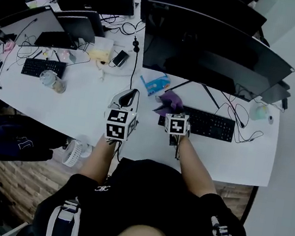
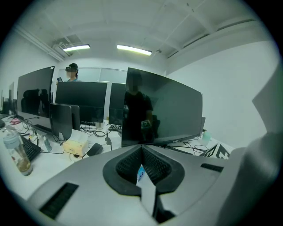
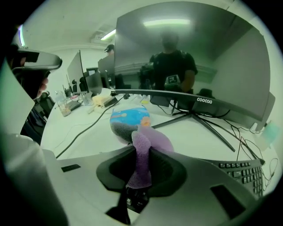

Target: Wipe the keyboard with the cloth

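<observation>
While the right hand-held gripper (image 1: 170,108) pinches the purple cloth (image 1: 170,98) between its jaws, the cloth sits just at the left end of the black keyboard (image 1: 208,124). The keyboard lies by the desk's (image 1: 77,111) near edge, toward its right corner, long axis along that edge. The keys stretch rightward from this gripper, so the wipe likely runs that way. The left hand-held gripper (image 1: 129,100), jaws pressed together and empty, is farther off.

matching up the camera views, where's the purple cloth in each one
Head view: cloth mid-frame, just ahead of the right gripper, at the keyboard's left end.
Left gripper view: not in it.
Right gripper view: cloth low centre, pinched in that gripper.
Shared landmark: the big curved monitor.
</observation>
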`<action>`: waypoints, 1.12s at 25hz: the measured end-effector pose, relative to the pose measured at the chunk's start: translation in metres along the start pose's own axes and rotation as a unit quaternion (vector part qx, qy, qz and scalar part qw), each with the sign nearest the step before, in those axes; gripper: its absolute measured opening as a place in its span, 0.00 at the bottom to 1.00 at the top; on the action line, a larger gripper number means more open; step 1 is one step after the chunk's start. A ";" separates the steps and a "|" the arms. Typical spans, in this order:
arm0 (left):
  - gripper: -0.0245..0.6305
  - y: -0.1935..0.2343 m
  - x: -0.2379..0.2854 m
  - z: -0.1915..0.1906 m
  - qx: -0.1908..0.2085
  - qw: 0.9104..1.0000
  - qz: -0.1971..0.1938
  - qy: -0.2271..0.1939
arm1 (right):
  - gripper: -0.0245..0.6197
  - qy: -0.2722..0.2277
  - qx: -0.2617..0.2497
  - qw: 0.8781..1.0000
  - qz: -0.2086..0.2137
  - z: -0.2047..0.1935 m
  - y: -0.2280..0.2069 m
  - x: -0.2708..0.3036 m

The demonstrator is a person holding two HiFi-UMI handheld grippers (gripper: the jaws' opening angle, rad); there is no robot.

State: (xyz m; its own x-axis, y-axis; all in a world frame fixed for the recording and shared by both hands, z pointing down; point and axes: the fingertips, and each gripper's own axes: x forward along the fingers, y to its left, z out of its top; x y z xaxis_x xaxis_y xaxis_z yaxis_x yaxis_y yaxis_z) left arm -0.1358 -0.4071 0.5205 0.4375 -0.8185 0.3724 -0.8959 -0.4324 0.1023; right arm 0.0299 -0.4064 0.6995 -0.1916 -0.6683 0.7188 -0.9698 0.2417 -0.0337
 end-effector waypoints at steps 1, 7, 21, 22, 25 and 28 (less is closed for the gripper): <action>0.05 0.000 0.000 0.000 0.001 1.000 -0.001 0.000 | 0.18 0.011 0.000 1.000 0.002 -0.005 0.002 0.002; 0.05 0.000 -0.001 -0.003 0.001 1.000 -0.001 0.004 | 0.18 0.020 -0.020 1.000 0.000 -0.017 0.003 0.009; 0.05 -0.015 -0.008 0.000 0.003 1.000 0.007 0.000 | 0.18 0.018 -0.052 0.998 0.026 -0.023 0.005 0.009; 0.05 -0.016 -0.009 0.000 0.001 1.000 0.010 0.000 | 0.18 0.021 -0.054 0.998 0.029 -0.024 0.005 0.008; 0.05 -0.017 -0.013 0.000 -0.003 1.000 0.019 -0.001 | 0.18 0.029 -0.063 0.997 0.037 -0.026 0.007 0.004; 0.05 -0.019 -0.017 -0.002 -0.008 1.000 0.030 0.001 | 0.18 0.028 -0.078 0.995 0.048 -0.030 0.009 0.003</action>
State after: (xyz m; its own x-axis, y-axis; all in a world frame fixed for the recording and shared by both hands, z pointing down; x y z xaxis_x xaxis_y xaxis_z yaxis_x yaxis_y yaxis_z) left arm -0.1259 -0.3845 0.5144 0.3832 -0.8419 0.3799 -0.9215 -0.3766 0.0949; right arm 0.0249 -0.3856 0.7221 -0.2690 -0.5979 0.7551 -0.9116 0.4111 0.0008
